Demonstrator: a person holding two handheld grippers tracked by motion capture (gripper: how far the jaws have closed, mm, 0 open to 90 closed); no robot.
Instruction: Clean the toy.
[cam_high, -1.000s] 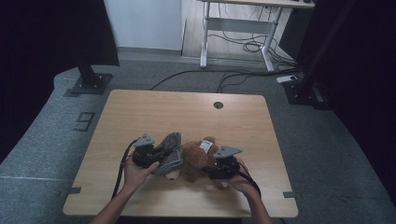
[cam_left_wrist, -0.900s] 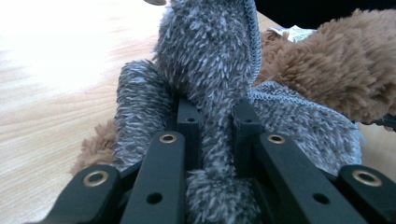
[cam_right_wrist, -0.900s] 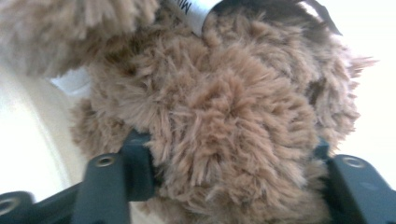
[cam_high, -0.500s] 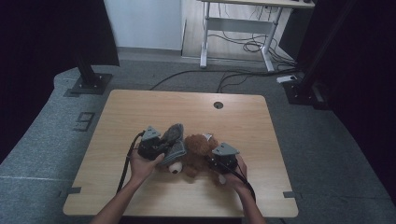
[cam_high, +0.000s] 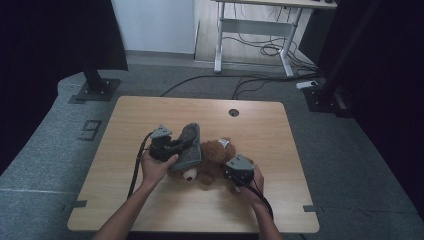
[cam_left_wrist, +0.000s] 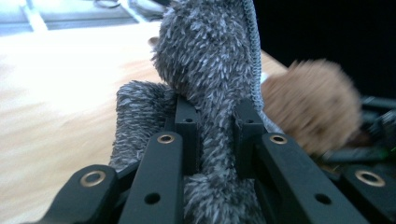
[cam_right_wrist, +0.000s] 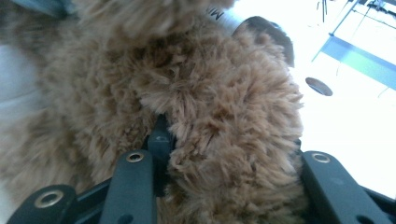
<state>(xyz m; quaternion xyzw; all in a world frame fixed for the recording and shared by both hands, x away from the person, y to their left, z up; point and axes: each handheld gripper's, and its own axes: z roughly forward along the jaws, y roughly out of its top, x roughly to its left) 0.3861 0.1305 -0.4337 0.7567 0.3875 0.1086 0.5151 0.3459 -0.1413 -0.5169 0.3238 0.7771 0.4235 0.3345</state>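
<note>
Grey fuzzy cloth (cam_left_wrist: 205, 70) pinched in left tongs (cam_left_wrist: 215, 140), brown teddy bear (cam_right_wrist: 224, 107) between right tongs (cam_right_wrist: 229, 154)

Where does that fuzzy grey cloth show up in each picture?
High view: grey cloth mid-table, left of the brown teddy bear.
Left gripper view: centre, pinched between the black tongs.
Right gripper view: I cannot make it out.
Shared landmark: the bear.

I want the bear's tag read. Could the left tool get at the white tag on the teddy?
Probably not yet: the left tool is shut on the grey fuzzy cloth, and the tag sits beyond that cloth, on the brown teddy.
</note>
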